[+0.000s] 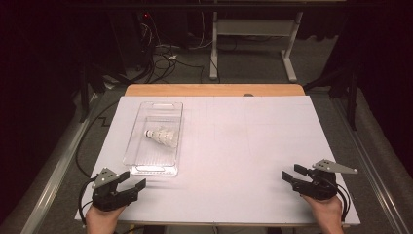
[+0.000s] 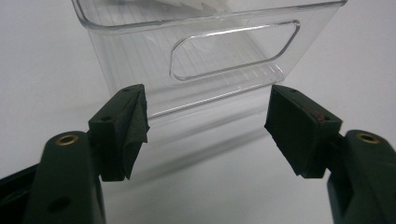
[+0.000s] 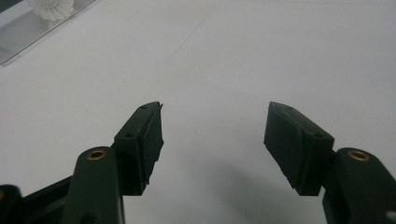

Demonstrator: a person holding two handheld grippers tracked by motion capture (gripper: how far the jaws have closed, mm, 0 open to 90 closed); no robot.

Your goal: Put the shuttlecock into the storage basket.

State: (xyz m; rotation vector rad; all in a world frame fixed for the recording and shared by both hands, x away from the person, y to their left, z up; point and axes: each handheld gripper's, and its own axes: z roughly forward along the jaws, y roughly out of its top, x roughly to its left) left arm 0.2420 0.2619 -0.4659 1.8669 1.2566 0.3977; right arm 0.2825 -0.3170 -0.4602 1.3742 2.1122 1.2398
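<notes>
A white shuttlecock [image 1: 161, 136] lies inside a clear plastic bin [image 1: 140, 157] on the left half of the white table; the right gripper view catches it far off [image 3: 51, 8]. My left gripper [image 1: 133, 179] rests at the front left corner, just short of the bin's near end, jaws open and empty. Its own view looks at the bin's handle cutout [image 2: 233, 51] between the two pads [image 2: 208, 126]. My right gripper [image 1: 292, 174] rests at the front right, open and empty, pointing left over bare table [image 3: 212, 140].
The white board [image 1: 253, 141] covers a wooden tabletop [image 1: 214, 90]. Beyond the far edge are a desk frame [image 1: 253, 44] and cables [image 1: 165, 56] on the floor. A metal rail [image 1: 48, 180] runs along the left side.
</notes>
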